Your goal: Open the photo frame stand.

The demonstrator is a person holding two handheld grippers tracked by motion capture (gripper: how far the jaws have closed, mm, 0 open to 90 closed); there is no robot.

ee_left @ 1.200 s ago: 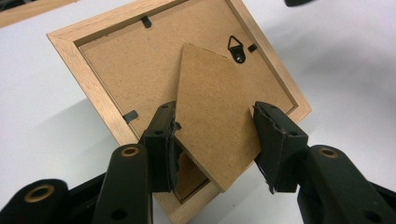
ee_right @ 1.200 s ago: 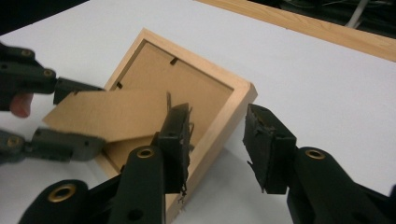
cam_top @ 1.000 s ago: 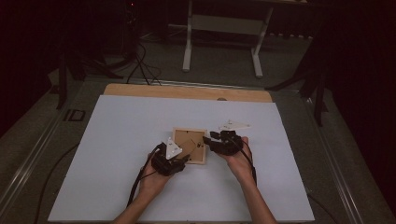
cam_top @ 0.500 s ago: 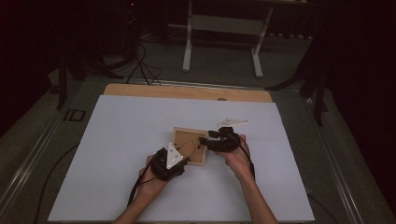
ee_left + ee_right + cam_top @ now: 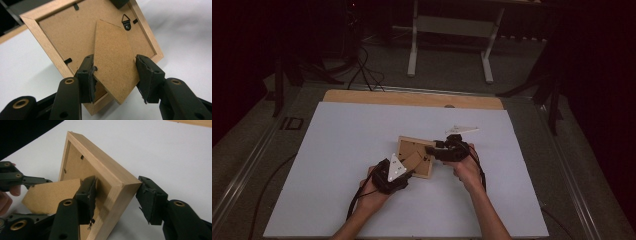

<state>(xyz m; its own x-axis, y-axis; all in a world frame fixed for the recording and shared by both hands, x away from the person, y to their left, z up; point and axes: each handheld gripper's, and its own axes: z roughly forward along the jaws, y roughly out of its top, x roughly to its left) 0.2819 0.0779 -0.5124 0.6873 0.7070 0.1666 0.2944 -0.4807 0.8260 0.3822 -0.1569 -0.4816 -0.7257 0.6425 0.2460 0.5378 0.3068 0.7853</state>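
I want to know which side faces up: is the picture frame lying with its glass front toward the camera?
No, the picture frame shows its brown backing board, hanger and fold-out stand.

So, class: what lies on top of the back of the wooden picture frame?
On the picture frame, a brown fibreboard stand flap sits between the left gripper's jaws, beside a metal hanger and small black clips. Whatever is under the flap is covered.

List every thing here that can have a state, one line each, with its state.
picture frame: face down on the table, back side up.
easel stand: swung out from the frame's back.
left gripper: jaws on either side of the stand's edges.
right gripper: jaws straddle a frame corner and have just been closing.
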